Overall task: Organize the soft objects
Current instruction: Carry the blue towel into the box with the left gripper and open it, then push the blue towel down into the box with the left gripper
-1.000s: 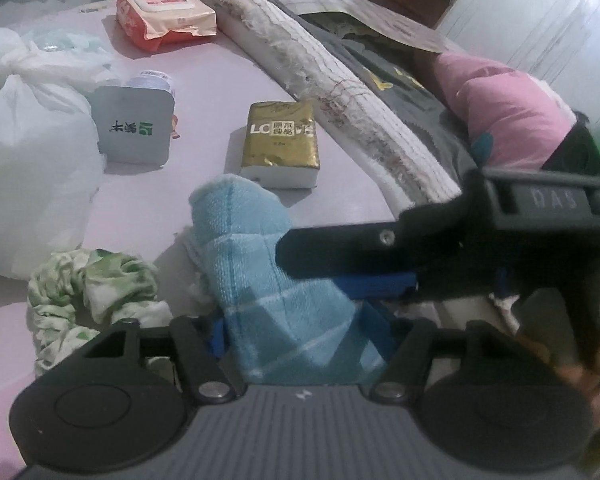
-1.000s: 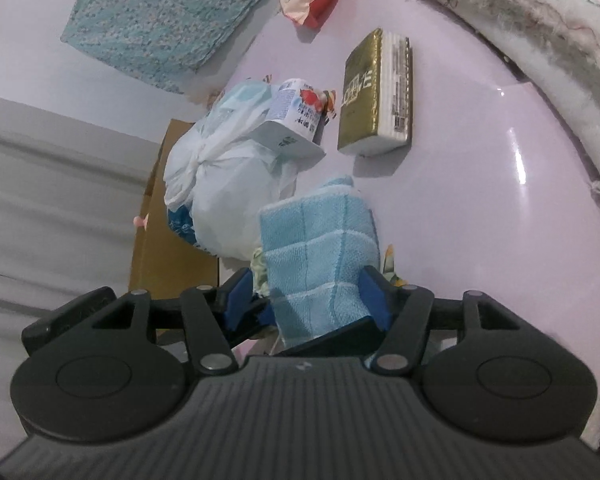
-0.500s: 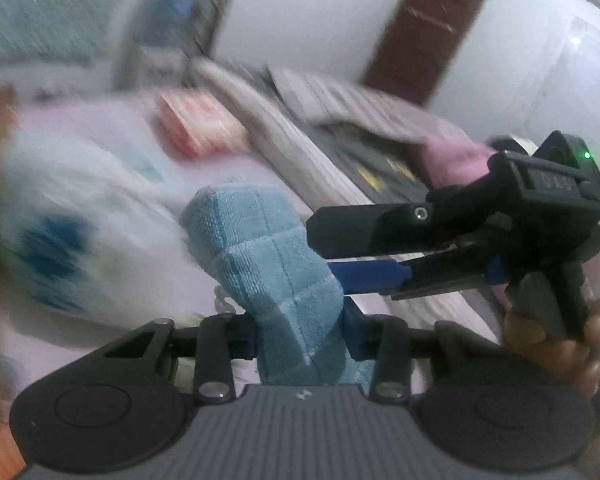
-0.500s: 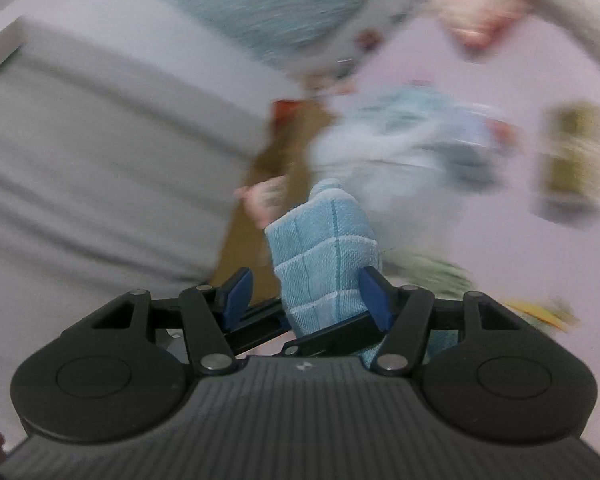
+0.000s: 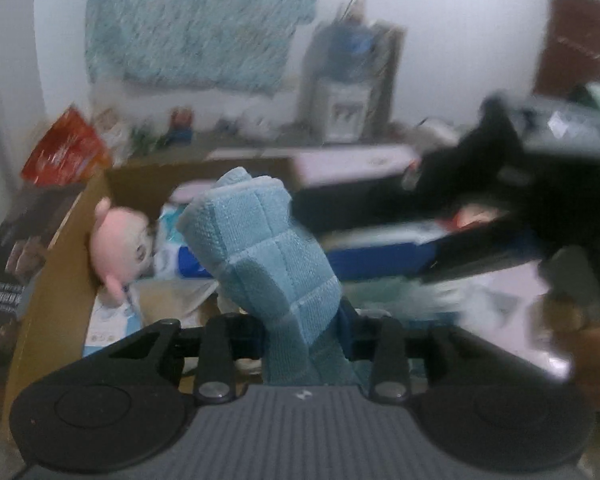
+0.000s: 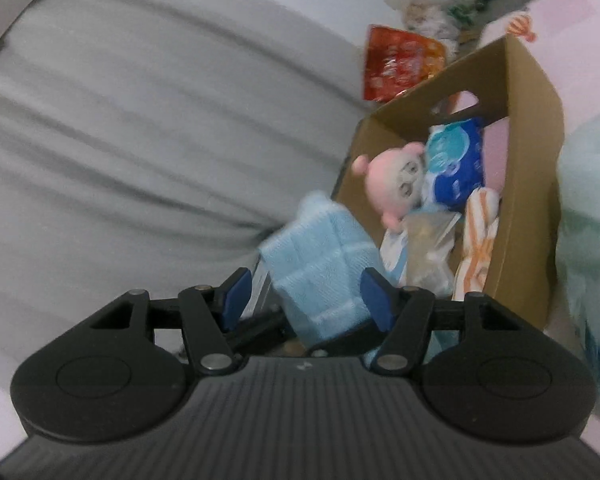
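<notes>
A folded light-blue towel [image 5: 268, 248] stands up between the fingers of my left gripper [image 5: 300, 320]. Its jaws are closing and pinch the towel's lower end. The same towel [image 6: 320, 272] also lies between the blue pads of my right gripper [image 6: 306, 280]. The right pad touches it and a gap shows at the left pad. In the left wrist view the right gripper's fingers [image 5: 380, 260] reach in blurred from the right. An open cardboard box [image 5: 60, 264] [image 6: 532, 160] sits just beyond the towel, with a pink plush doll [image 5: 120, 240] [image 6: 392, 184] leaning on its wall.
Inside the box lie a blue-and-white pack [image 6: 456, 164] and an orange-striped cloth [image 6: 480, 232]. A red snack bag [image 5: 64, 152] stands behind the box. A grey curtain [image 6: 140, 140] hangs to one side and a white plastic bag [image 6: 592, 220] bulges beside the box.
Both grippers rose off the pink surface with the towel and swung over to the cardboard box. The left jaws narrowed onto the towel; the right jaws kept their width.
</notes>
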### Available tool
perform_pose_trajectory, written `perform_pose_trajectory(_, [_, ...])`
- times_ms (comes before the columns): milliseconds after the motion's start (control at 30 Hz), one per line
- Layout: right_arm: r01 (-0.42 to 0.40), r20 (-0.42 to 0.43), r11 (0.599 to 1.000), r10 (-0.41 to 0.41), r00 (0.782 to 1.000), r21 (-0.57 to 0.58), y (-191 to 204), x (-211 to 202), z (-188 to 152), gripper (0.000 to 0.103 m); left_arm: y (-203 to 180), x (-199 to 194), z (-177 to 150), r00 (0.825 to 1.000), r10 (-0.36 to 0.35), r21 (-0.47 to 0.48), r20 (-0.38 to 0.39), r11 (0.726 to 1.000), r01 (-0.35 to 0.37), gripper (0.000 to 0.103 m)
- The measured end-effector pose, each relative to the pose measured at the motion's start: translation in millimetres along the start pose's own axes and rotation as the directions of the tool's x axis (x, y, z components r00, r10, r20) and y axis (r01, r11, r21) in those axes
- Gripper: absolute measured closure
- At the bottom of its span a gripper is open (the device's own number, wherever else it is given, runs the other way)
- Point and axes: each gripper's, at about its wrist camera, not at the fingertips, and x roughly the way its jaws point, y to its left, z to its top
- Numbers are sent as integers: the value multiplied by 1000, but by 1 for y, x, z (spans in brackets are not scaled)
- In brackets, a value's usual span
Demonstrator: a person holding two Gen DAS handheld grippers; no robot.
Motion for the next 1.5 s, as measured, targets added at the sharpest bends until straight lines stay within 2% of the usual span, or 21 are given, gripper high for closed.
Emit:
perform_pose_trajectory(67, [19, 50, 1000, -20, 999, 16, -8, -5, 6, 42, 10, 30, 7, 998, 1, -12, -63, 1000, -2, 73])
perform_pose_trajectory(100, [20, 74, 1000, -22, 997, 20, -12, -14, 9, 42, 11, 44, 10, 996, 8, -4, -90, 1000, -9, 78])
perform_pose_trajectory(200, [53, 131, 998, -55, 990, 19, -24, -55, 5, 41, 20, 79, 17, 984, 54, 30, -168, 998, -50, 79])
perform_pose_trajectory(267, [91, 171, 996, -92, 981, 15, -31, -88, -1, 39, 23, 98, 20, 977, 54, 52, -206, 998, -44, 80])
perform_pose_trajectory(367, [132, 204, 991, -134, 970, 25, -42, -126, -13, 35, 22, 115, 21, 970, -3, 57, -243, 998, 17, 80])
perform_pose_trajectory(467, [154, 221, 986, -164, 961, 62, -58, -152, -27, 34, 19, 130, 21, 959, -70, 17, -273, 997, 78, 82])
perform_pose_trajectory(567, [155, 230, 984, -172, 958, 91, -71, -164, -43, 34, 29, 141, 21, 959, -69, -29, -275, 998, 63, 72])
perform_pose_trajectory(633, [153, 228, 983, -173, 958, 104, -76, -172, -53, 33, 37, 141, 22, 959, -96, -85, -266, 993, 76, 63])
perform_pose_trajectory(667, [152, 229, 983, -173, 958, 106, -78, -177, -57, 33, 41, 139, 25, 960, -111, -114, -258, 990, 84, 58])
perform_pose_trajectory(700, [154, 230, 982, -175, 957, 106, -80, -175, -59, 33, 43, 135, 27, 963, -113, -137, -245, 987, 81, 49])
perform_pose_trajectory(733, [158, 232, 982, -178, 956, 104, -81, -173, -62, 32, 46, 129, 28, 970, -108, -156, -218, 985, 75, 46])
perform_pose_trajectory(800, [162, 238, 982, -182, 954, 100, -82, -179, -66, 32, 49, 115, 30, 979, -101, -174, -176, 982, 70, 46])
perform_pose_trajectory(900, [157, 248, 982, -180, 952, 107, -85, -185, -70, 31, 54, 96, 31, 984, -105, -221, -141, 973, 72, 55])
perform_pose_trajectory(967, [157, 254, 981, -182, 950, 114, -87, -191, -75, 31, 55, 89, 29, 983, -115, -245, -140, 967, 78, 67])
perform_pose_trajectory(1033, [159, 255, 980, -185, 949, 121, -90, -192, -78, 31, 55, 91, 26, 979, -122, -265, -161, 961, 76, 82])
perform_pose_trajectory(1067, [158, 256, 979, -187, 949, 128, -92, -193, -80, 31, 56, 95, 24, 976, -128, -283, -174, 956, 75, 85])
perform_pose_trajectory(1167, [155, 256, 977, -189, 948, 145, -96, -196, -86, 31, 58, 113, 18, 960, -175, -360, -219, 929, 88, 88])
perform_pose_trajectory(1333, [163, 266, 973, -202, 943, 161, -98, -204, -95, 31, 62, 145, 11, 944, -224, -466, -242, 880, 89, 90])
perform_pose_trajectory(1367, [167, 267, 973, -206, 941, 162, -98, -205, -96, 31, 64, 149, 11, 944, -225, -491, -242, 867, 81, 90])
perform_pose_trajectory(1433, [174, 274, 971, -214, 938, 162, -98, -211, -99, 31, 65, 146, 14, 949, -226, -504, -222, 859, 87, 90])
perform_pose_trajectory(1500, [178, 278, 971, -217, 936, 161, -98, -214, -100, 31, 65, 134, 19, 961, -208, -486, -182, 869, 96, 90])
